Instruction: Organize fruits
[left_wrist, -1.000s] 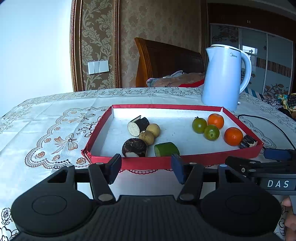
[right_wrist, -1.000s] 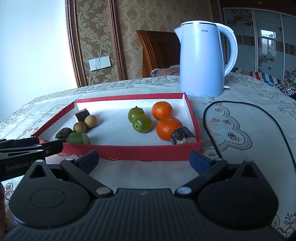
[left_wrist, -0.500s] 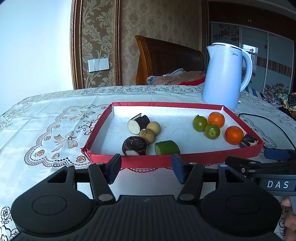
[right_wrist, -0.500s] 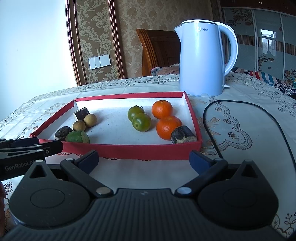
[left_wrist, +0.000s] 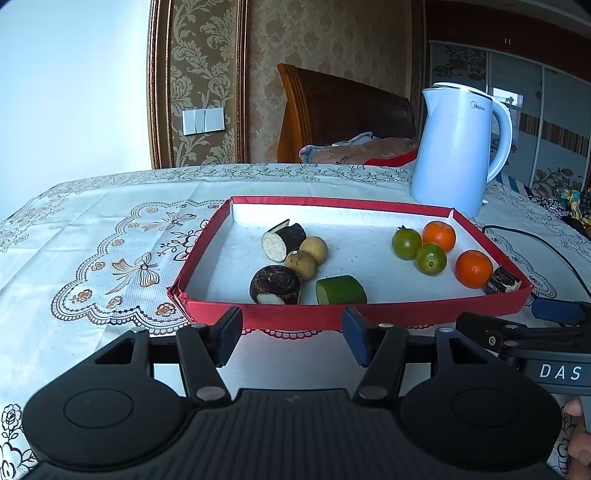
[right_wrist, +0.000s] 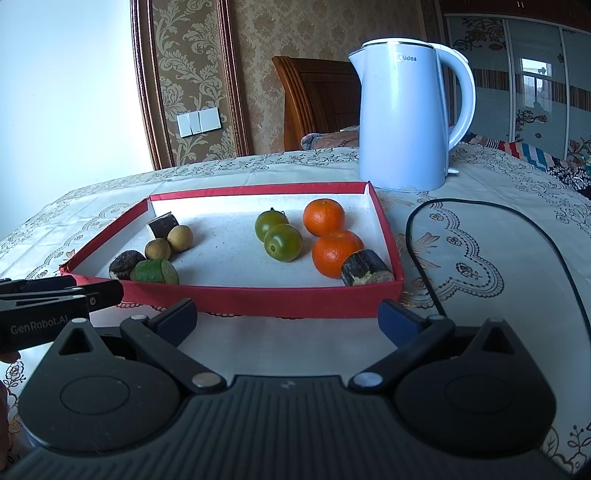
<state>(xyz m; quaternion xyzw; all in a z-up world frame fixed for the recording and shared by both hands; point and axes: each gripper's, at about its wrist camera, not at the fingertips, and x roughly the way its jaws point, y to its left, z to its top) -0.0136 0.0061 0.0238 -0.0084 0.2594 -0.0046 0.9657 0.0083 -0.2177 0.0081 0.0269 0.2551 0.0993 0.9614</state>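
My left gripper (left_wrist: 291, 336) hovers just short of the near wall of the shallow red cardboard tray (left_wrist: 280, 314), jaws apart, nothing between the blue pads. My right gripper (right_wrist: 288, 317) sits likewise before the tray (right_wrist: 295, 301), jaws spread wider, empty.

Tray floor: white, slightly gritty. Left cluster, packed close: a dark-skinned cut chunk with pale flesh (left_wrist: 282, 240), two round tan matte fruits (left_wrist: 306, 256), a dark rounded stub with a white cut patch (left_wrist: 275, 285), and a green cylindrical cut piece (left_wrist: 340, 290). Right cluster: two glossy green round fruits (right_wrist: 277, 232), two dimpled orange mandarins (right_wrist: 330, 234), and a dark bark-like stub (right_wrist: 365, 267) against the near right corner.

Behind the tray stands a smooth pale-blue plastic kettle (right_wrist: 404, 118); a black cord (right_wrist: 480, 221) loops across the lace-patterned cream tablecloth (left_wrist: 110, 240) and runs out of view. What the dark chunks are cannot be made out.
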